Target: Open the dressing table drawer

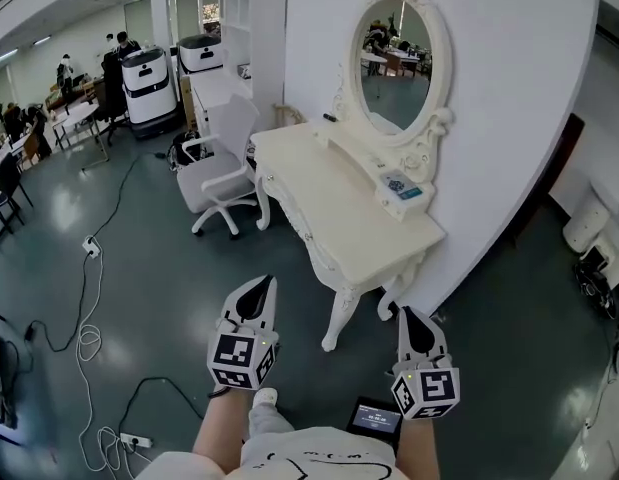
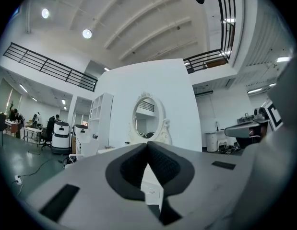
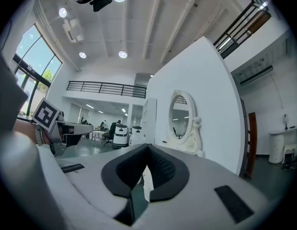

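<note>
The cream dressing table (image 1: 339,203) with its oval mirror (image 1: 394,63) stands against a white wall, a little ahead of me. Its carved front apron (image 1: 289,218), where the drawers sit, faces left in the head view. My left gripper (image 1: 261,281) is held level and shut, with nothing in it, short of the table's near leg (image 1: 339,318). My right gripper (image 1: 406,312) is also shut and empty, just before the table's near end. In the left gripper view the shut left gripper (image 2: 148,143) points at the mirror (image 2: 147,119). The right gripper (image 3: 148,146) sees the mirror (image 3: 179,116) from the side.
A white office chair (image 1: 219,168) stands at the table's far left end. Cables and a power strip (image 1: 134,438) lie on the floor to my left. White robots (image 1: 149,83) and people are further back. A small box (image 1: 401,188) lies on the tabletop.
</note>
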A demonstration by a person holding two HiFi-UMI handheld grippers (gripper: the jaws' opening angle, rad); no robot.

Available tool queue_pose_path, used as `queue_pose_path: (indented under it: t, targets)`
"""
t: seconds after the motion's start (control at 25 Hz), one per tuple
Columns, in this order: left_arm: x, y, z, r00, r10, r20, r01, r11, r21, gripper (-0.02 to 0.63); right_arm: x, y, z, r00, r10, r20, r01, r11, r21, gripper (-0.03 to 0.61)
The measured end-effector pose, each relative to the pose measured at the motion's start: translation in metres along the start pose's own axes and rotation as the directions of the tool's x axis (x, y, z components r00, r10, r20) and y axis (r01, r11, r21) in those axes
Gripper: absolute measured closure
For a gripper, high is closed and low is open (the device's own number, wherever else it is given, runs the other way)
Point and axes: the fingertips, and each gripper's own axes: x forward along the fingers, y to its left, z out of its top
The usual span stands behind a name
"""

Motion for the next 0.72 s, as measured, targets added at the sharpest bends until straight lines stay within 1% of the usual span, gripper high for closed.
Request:
queue_pose_path:
  t: [0.2, 0.52, 0.72]
  targets:
    - [0.018, 0.031, 0.002, 1.000, -0.008, -0.002, 0.008, 1.000, 0.001, 0.606, 0.032, 0.011, 0.002, 1.000, -0.015, 0.000, 0.015, 1.000, 0.001, 0.560]
    - [0.061, 0.083, 0.004, 0.999, -0.047, -0.002, 0.047, 0.999, 0.006, 0.606, 0.095, 0.027, 0.002, 0.999, -0.042, -0.002, 0.042, 0.999, -0.006, 0.560]
    - [0.090, 0.114, 0.004, 0.996, -0.094, -0.011, 0.094, 0.995, 0.014, 0.606, 0.137, 0.037, 0.001, 0.998, -0.067, -0.006, 0.067, 0.998, 0.005, 0.560]
